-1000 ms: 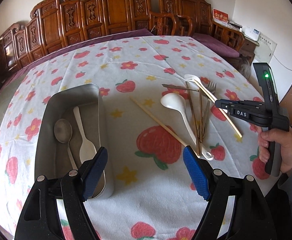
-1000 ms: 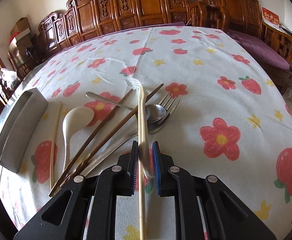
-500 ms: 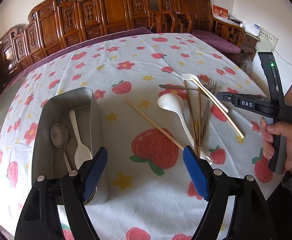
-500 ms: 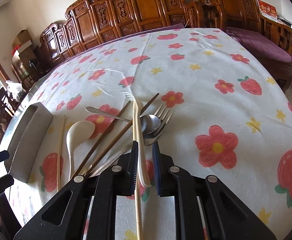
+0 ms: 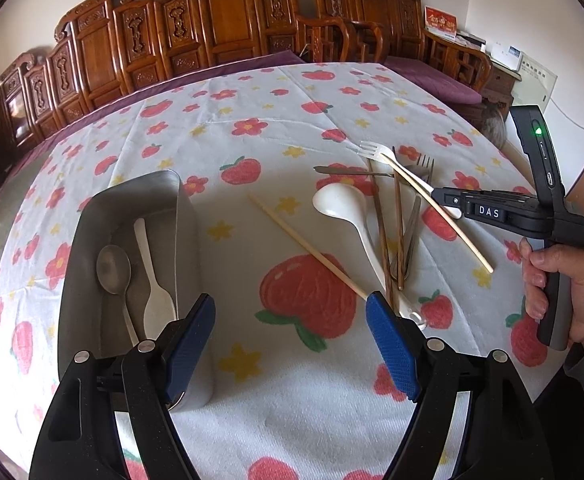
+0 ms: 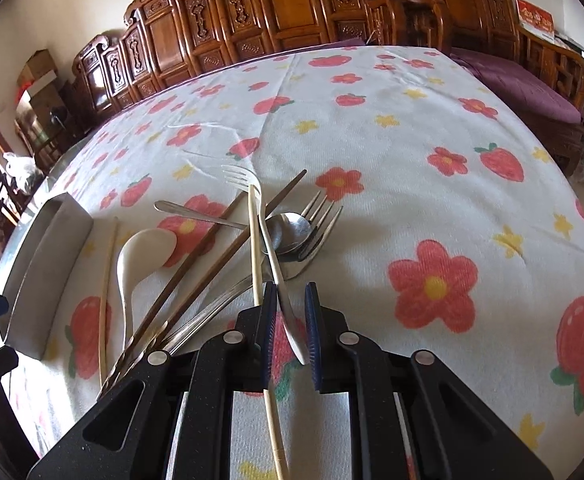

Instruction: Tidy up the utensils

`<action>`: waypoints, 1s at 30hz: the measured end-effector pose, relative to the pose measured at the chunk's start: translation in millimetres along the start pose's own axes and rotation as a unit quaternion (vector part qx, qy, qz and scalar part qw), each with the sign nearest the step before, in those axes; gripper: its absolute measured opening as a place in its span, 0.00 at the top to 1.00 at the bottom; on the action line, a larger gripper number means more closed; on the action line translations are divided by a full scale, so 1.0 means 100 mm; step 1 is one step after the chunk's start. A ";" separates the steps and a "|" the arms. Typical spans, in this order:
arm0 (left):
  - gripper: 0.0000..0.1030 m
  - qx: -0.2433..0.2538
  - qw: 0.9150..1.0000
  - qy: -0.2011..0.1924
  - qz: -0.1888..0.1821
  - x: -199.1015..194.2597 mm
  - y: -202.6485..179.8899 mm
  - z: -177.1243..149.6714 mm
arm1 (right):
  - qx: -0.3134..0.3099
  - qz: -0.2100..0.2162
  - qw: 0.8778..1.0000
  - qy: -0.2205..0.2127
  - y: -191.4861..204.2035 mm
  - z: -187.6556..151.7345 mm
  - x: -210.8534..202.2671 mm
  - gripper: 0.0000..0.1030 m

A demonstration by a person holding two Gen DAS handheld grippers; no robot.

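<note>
My right gripper point(image 6: 290, 292) is shut on the handle of a white plastic fork point(image 6: 270, 240), whose tines point away over the pile. A pale chopstick point(image 6: 255, 248) runs beside the fork and under the left finger; I cannot tell whether it is gripped. The pile holds a white soup spoon point(image 5: 339, 202), brown chopsticks point(image 5: 379, 220), metal forks point(image 5: 423, 162) and a metal spoon point(image 6: 290, 228). Another pale chopstick point(image 5: 307, 248) lies alone. My left gripper point(image 5: 292, 320) stands open above the cloth, beside the metal tray point(image 5: 132, 196), which holds a metal spoon point(image 5: 112, 270) and a white spoon point(image 5: 156, 304).
A strawberry-and-flower cloth point(image 5: 272, 128) covers the round table. Carved wooden chairs point(image 5: 220, 16) line the far side. A hand point(image 5: 563, 280) holds the right gripper's handle near the table's right edge. A purple-cushioned bench point(image 6: 531, 92) stands at the back right.
The white fork in my right gripper now slants away from the pale chopstick that it lay along before. Both grippers have barely shifted, and the left one is still open.
</note>
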State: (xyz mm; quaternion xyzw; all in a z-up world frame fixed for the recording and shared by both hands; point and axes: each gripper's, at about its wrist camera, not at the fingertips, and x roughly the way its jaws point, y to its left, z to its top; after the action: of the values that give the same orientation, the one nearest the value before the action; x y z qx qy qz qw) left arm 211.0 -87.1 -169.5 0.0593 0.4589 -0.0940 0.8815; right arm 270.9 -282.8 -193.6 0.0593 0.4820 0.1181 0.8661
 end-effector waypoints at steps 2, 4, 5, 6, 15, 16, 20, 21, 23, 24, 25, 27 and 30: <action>0.28 -0.002 1.000 0.003 -0.001 0.03 0.00 0.01 | 0.001 0.003 1.000 0.002 -0.01 0.00 0.00 0.85; 0.28 -0.005 1.000 0.005 -0.001 0.07 0.00 0.04 | -0.002 0.009 1.000 0.005 0.00 0.00 0.00 0.91; 0.28 -0.006 1.000 0.007 -0.001 0.10 0.00 0.05 | -0.006 0.009 1.000 0.004 0.01 0.00 0.00 0.93; 0.28 -0.007 1.000 0.009 -0.002 0.13 0.00 0.07 | -0.009 0.010 1.000 0.004 0.02 0.00 -0.01 0.94; 0.28 -0.026 0.999 0.036 -0.007 0.52 0.00 0.21 | -0.003 0.024 0.999 -0.043 -0.02 0.07 -0.22 0.95; 0.28 -0.028 0.999 0.040 -0.008 0.56 -0.01 0.22 | 0.000 0.022 0.999 -0.046 -0.03 0.08 -0.23 0.95; 0.33 -0.027 0.998 0.048 -0.009 0.70 -0.08 0.25 | 0.006 0.016 0.999 -0.051 -0.07 0.10 -0.25 0.95; 0.37 -0.025 0.998 0.050 -0.008 0.73 -0.11 0.25 | 0.006 0.014 0.999 -0.051 -0.08 0.10 -0.25 0.95; 0.40 -0.022 0.998 0.055 -0.010 0.78 -0.15 0.26 | 0.006 0.013 0.999 -0.053 -0.07 0.11 -0.25 0.94; 0.43 -0.021 0.998 0.058 -0.011 0.81 -0.17 0.26 | 0.005 0.014 0.998 -0.053 -0.06 0.11 -0.26 0.94; 0.48 -0.019 0.998 0.060 -0.011 0.83 -0.17 0.26 | 0.005 0.014 0.998 -0.053 -0.06 0.11 -0.25 0.94; 0.55 -0.016 0.998 0.067 -0.007 0.87 -0.20 0.25 | 0.001 0.014 0.999 -0.052 -0.05 0.10 -0.24 0.94; 0.63 -0.015 0.998 0.060 -0.002 0.85 -0.18 0.23 | -0.004 0.011 0.999 -0.049 -0.02 0.10 -0.23 0.94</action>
State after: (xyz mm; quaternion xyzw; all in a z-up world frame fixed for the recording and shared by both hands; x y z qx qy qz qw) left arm 272.8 -119.0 -226.5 0.0508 0.5122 -0.0856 0.8531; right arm 267.9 -290.9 -170.3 0.0672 0.4378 0.1266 0.8876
